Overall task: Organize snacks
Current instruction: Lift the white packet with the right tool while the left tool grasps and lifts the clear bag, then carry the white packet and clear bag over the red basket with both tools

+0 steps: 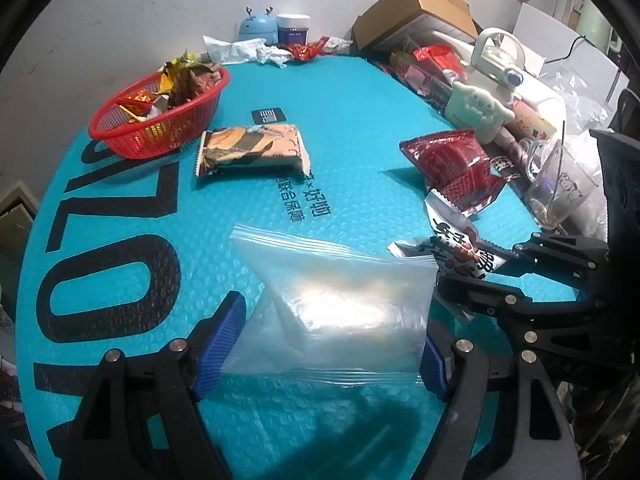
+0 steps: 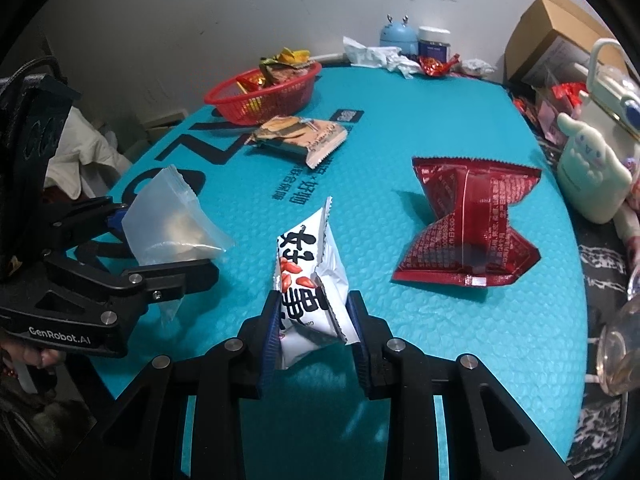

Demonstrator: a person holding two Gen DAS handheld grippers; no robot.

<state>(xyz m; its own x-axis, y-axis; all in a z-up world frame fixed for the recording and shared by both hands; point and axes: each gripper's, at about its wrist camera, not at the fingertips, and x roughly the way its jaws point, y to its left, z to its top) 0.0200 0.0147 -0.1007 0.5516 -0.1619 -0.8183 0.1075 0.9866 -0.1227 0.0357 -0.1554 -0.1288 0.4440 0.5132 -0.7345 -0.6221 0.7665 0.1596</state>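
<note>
My left gripper (image 1: 328,344) is shut on a clear plastic snack packet (image 1: 336,304) and holds it above the teal mat (image 1: 360,140); it also shows in the right wrist view (image 2: 172,220). My right gripper (image 2: 314,320) is shut on a white snack packet with red and black print (image 2: 308,276), also seen at the right of the left wrist view (image 1: 456,248). A red snack packet (image 2: 468,220) lies on the mat to the right. A brown biscuit packet (image 1: 252,150) lies beside a red basket (image 1: 160,112) filled with wrappers.
A cream plush-shaped box (image 1: 478,110) and a white kettle (image 1: 500,52) stand at the right edge with a glass cup (image 1: 560,188). A cardboard box (image 1: 420,8), a blue gadget (image 1: 258,26), a jar (image 1: 293,28) and crumpled wrappers (image 1: 272,50) sit at the back.
</note>
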